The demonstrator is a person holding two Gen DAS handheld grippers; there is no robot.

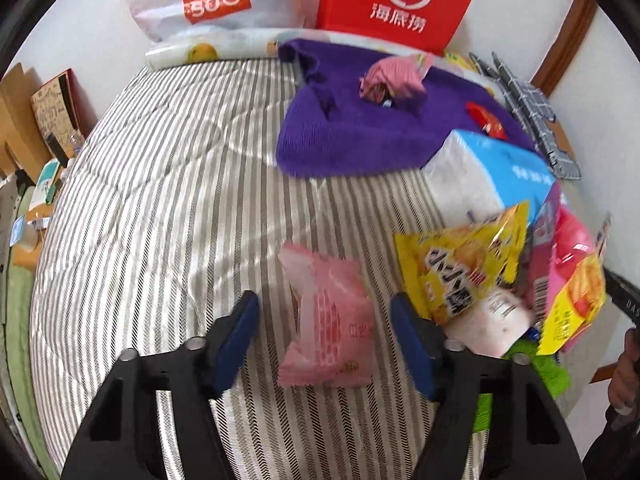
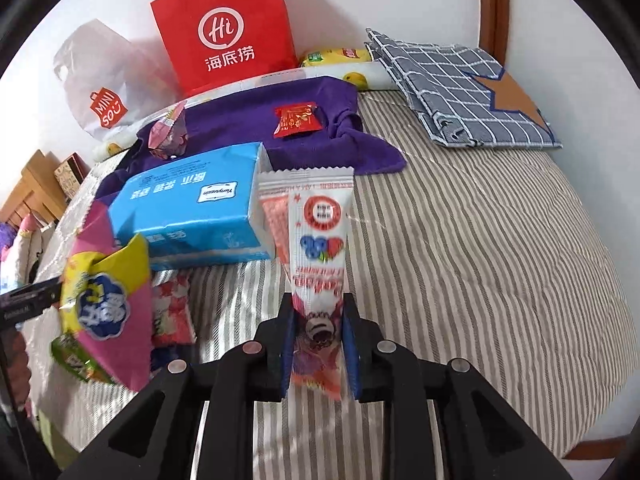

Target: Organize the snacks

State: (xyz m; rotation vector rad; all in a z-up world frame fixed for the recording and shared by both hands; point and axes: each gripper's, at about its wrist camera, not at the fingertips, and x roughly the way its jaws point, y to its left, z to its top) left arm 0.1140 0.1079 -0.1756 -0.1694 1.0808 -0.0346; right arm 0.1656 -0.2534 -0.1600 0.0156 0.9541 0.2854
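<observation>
Striped bed cover [image 1: 160, 208] carried scattered snacks, purple cloth [image 1: 352, 136] at 12 o'clock, blue tissue pack [image 2: 188, 208] beside it. Left gripper [image 1: 324, 344] jaws parted, astride pink snack packet [image 1: 328, 320] lying on cover, pads not touching it. Right gripper [image 2: 318, 344] jaws clenched on white-and-pink snack sachet [image 2: 316, 248], lifted upright. Snack pile [image 1: 500, 280] sat at 3 o'clock in left view

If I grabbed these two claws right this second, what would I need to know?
Right claw: shut on a white-and-pink snack packet, lifted off the bed.
Left claw: open, either side of a pink snack packet lying on the striped bed, not gripping yet.
Other snacks: pile beside the blue tissue pack; two more on the purple cloth.
Done: one packet picked up.
Left: nearly everything unsorted.
</observation>
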